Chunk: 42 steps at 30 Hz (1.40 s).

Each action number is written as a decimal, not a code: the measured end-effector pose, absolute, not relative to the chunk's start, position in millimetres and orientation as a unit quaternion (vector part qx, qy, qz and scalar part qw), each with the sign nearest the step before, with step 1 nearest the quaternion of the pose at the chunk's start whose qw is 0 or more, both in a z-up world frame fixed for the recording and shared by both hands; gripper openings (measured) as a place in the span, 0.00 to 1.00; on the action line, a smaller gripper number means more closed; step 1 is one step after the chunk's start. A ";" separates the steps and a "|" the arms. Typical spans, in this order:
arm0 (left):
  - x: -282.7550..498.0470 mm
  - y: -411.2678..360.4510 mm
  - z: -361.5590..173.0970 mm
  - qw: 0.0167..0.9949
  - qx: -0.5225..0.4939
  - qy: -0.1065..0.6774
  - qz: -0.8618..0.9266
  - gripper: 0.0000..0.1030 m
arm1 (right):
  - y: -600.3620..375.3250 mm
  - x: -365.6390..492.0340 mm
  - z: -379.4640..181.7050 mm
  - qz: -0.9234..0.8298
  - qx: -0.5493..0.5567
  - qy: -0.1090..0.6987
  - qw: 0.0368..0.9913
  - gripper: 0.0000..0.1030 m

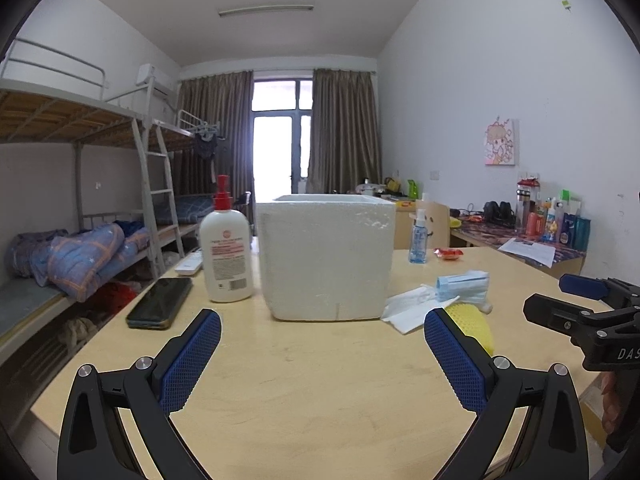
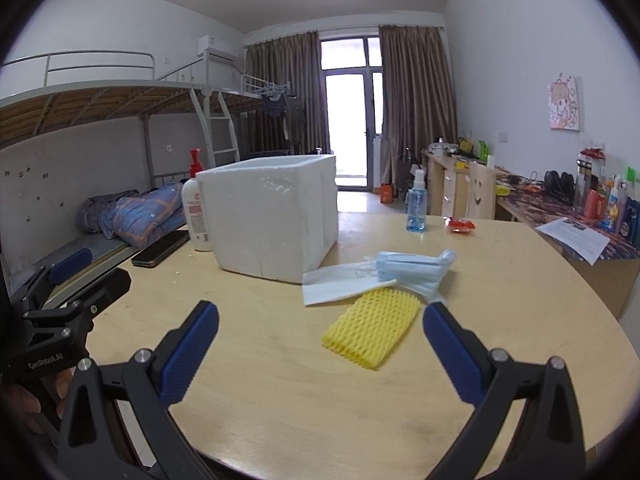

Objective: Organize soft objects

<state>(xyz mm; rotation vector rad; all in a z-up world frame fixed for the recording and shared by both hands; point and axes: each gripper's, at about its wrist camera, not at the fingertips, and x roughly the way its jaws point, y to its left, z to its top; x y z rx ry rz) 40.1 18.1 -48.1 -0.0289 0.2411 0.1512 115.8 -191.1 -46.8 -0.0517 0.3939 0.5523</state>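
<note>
Right wrist: ribbed yellow foam net (image 2: 372, 330) beside blocky styrofoam box (image 2: 272, 216)

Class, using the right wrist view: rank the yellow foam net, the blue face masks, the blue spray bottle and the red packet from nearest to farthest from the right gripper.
From the right gripper:
1. Yellow foam net, just ahead, slightly right.
2. Blue face masks, behind the net.
3. Blue spray bottle and red packet, far table edge; too close to rank.

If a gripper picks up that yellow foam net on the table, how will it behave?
The yellow foam net lies flat and looks like open-mesh foam, so it is probably very light and squashes between the pads. Held by one end, it would likely droop, not roll.
</note>
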 end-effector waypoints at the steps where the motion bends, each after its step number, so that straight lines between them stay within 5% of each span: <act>1: 43.5 15.3 -48.2 0.990 -0.014 0.123 0.070 0.99 | -193.3 117.3 -47.2 0.267 -0.024 0.194 0.943 1.00; 42: 162.9 -88.3 -62.3 0.963 0.021 0.258 -0.070 0.99 | -275.1 205.7 -52.2 0.200 -0.002 0.261 0.944 1.00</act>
